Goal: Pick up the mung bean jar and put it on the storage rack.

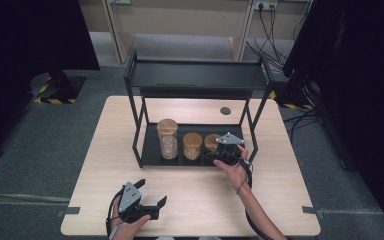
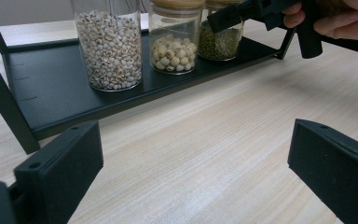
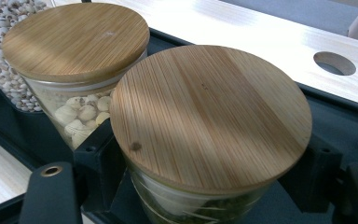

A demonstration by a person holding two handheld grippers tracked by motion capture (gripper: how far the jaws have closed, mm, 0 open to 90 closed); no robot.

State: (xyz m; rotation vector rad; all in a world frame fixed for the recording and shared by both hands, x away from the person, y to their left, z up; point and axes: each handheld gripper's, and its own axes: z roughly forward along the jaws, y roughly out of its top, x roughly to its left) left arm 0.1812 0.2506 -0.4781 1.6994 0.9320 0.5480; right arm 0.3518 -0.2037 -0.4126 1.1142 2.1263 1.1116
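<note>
Right gripper clamped on the green-bean jar, one black jaw at nine o'clock and one at three o'clock of the glass, just under the bamboo lid. Jar standing at the rack's lower tray, rightmost of three, the lotus-seed jar just beside at ten o'clock, the tall grain jar beyond. Grasp apparently made; lifting or placing judged not yet finished. Left gripper wide open over bare table, at seven o'clock of the rack, grasping nothing.
</note>
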